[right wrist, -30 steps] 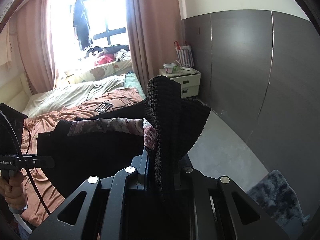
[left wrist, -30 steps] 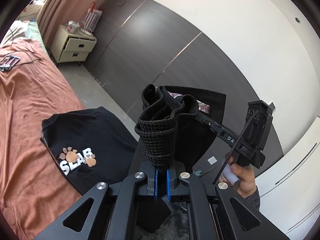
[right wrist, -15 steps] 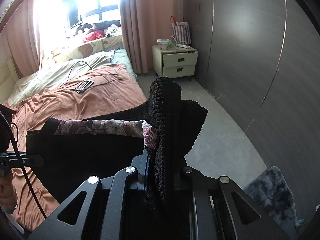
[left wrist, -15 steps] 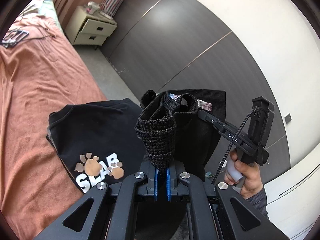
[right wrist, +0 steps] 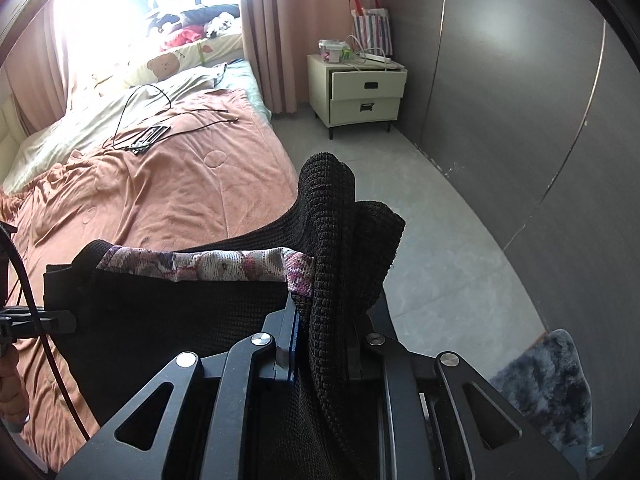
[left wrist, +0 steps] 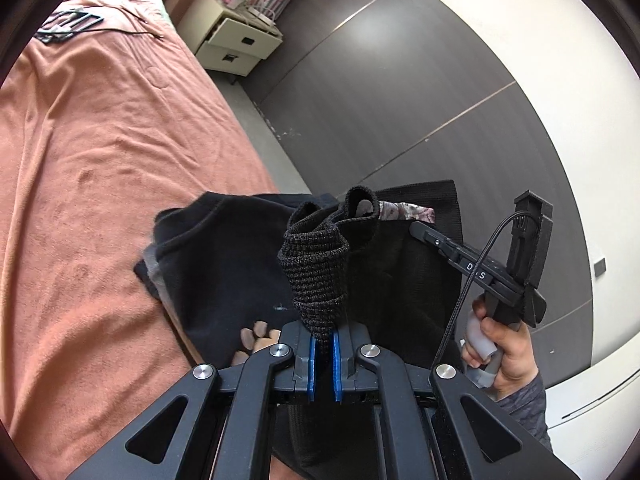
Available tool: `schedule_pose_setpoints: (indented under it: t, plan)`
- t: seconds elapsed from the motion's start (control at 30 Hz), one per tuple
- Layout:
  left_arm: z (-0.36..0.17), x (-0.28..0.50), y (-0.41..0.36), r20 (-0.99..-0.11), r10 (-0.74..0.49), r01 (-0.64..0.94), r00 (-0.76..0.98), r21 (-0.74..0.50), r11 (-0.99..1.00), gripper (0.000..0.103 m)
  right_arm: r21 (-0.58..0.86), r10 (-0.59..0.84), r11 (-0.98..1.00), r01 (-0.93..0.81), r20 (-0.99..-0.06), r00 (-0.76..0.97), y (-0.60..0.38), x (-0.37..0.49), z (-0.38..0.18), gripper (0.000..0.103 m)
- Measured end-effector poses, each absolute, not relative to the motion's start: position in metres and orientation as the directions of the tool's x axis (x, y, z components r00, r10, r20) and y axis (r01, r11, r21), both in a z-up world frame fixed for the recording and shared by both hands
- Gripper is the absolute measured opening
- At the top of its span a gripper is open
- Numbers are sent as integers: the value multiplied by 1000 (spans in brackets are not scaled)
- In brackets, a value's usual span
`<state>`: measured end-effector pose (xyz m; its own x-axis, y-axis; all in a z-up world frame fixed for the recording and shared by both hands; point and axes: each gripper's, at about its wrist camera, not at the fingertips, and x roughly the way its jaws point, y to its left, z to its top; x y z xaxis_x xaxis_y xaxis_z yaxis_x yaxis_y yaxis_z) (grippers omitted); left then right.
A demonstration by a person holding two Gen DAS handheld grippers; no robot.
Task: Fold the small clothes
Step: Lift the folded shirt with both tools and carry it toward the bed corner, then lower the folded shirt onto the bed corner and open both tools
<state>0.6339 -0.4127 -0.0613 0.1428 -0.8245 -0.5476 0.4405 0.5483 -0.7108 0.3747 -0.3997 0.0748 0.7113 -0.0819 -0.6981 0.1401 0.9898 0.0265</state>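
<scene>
A black waffle-knit garment [left wrist: 316, 264] with a floral inner waistband [right wrist: 216, 264] hangs stretched between both grippers above the edge of the bed. My left gripper [left wrist: 322, 344] is shut on one bunched corner of it. My right gripper [right wrist: 320, 332] is shut on the other corner [right wrist: 332, 240]. The right gripper also shows in the left wrist view [left wrist: 420, 230], held by a hand [left wrist: 500, 356]. Below the hanging garment lies a black T-shirt [left wrist: 224, 264] with paw prints [left wrist: 256, 334] on the orange bedspread [left wrist: 100, 168], partly hidden by the garment.
A cream nightstand [right wrist: 360, 92] with a striped bag [right wrist: 372, 28] stands by the dark wall panels [left wrist: 380, 92]. Cables and a small device [right wrist: 152, 136] lie farther up the bed. Pillows and clothes [right wrist: 188, 36] sit near the window. A grey rug [right wrist: 540, 376] lies on the floor.
Both grippers have tilted downward toward the bed while holding the garment. The black T-shirt now sits closer under the left gripper, its print mostly hidden.
</scene>
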Motion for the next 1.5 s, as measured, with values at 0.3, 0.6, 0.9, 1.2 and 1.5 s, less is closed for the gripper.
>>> schedule_pose_setpoints:
  t: [0.3,0.6,0.9,1.2,1.5]
  plan:
    - [-97,662,-400,-650,-734,310,197,-669,676,12,-13,-144,980,201,-742,655,-403,413,49,37]
    - [-83,657,-382,-682,-678,347,276,-587,731,30,-5,-164,977,214,-663,730,-424,337,87,67]
    - [-58,643,-411,-682,-673,516,286,-482,708,30,8,-126,984,179,-679,723,-426,248,73,33]
    - [-66,640,-455,-711,-647,633,275,-373,678,30,27,-145,976,215,-654,742,-427,218,38,24]
    - [-94,670,-482,-752,-572,625,328,-281,728,30,74,-171,955,287,-655,736,-440,234,7,13]
